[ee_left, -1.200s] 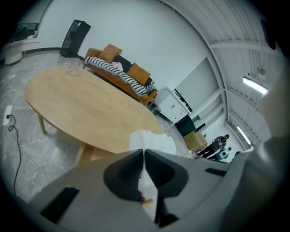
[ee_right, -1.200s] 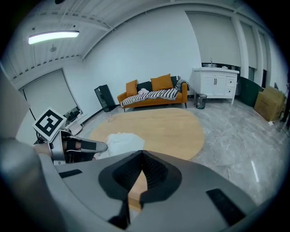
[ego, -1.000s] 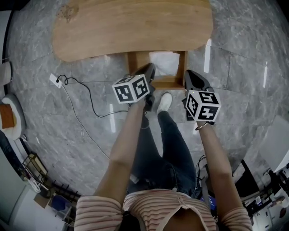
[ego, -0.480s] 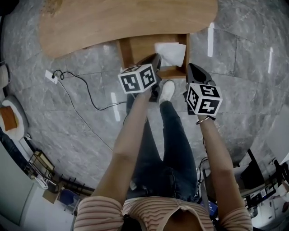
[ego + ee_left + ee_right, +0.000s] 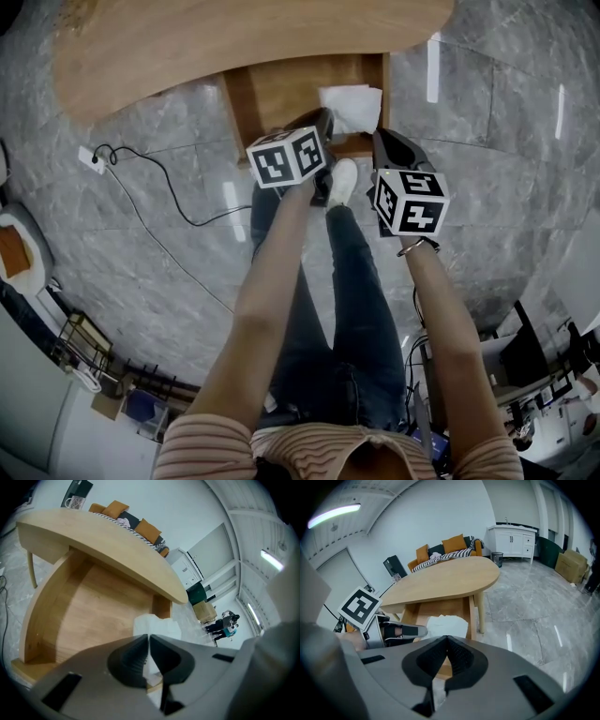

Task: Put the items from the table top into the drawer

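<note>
Head view, nearest first: two bare forearms (image 5: 272,281) reach down, and the left gripper (image 5: 324,116) and right gripper (image 5: 381,139) each have their jaws pressed together on nothing, with the tips at the front of the open light wooden drawer (image 5: 272,98); a crumpled white sheet (image 5: 352,99) lies inside the drawer at its right side, and beyond it spreads the pale curved wooden table top (image 5: 234,37)

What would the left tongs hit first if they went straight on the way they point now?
Probably the white crumpled sheet in the open drawer, which lies straight past the tips of the shut, empty left tongs. Depth is unclear, so the drawer floor could come first.
</note>
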A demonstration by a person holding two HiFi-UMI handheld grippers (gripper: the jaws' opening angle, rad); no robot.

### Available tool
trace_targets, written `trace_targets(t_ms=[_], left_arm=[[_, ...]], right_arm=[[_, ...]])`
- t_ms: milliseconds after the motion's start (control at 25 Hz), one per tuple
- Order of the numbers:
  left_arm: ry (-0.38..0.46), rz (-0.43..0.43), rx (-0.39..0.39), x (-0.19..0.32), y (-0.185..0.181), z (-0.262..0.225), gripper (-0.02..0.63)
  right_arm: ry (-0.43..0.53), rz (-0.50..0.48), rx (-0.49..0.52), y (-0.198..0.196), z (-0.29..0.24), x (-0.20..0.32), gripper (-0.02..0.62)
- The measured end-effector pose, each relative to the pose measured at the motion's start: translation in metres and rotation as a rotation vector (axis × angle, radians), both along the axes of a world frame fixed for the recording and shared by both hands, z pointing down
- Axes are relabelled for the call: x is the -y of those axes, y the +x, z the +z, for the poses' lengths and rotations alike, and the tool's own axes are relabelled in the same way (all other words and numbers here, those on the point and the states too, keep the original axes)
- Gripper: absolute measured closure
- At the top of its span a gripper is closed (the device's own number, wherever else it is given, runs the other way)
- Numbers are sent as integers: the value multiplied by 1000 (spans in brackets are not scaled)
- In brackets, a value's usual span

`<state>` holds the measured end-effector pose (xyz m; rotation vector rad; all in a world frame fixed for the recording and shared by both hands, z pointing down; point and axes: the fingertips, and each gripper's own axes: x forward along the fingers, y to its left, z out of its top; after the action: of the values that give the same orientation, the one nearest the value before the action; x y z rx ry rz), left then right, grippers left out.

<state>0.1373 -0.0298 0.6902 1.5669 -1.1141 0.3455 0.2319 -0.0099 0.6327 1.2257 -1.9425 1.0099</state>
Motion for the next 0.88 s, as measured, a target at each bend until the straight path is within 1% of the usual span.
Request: trace_targets(t_ms=[160,520,680,880], left_arm=[[-18,-10,-3,-2,4,19,581],[-49,1,37,-1,-1,50,581],[-62,3,47,0,-2,55,581],[-101,-4,66,-3,-7,66,581]], right_arm=[[-10,3,-6,5,15,2,588],[-37,-4,-11,1,42,3,587],[-48,-15,-13,-2,46,4,588],[-54,-29,-14,-4,48,3,588]])
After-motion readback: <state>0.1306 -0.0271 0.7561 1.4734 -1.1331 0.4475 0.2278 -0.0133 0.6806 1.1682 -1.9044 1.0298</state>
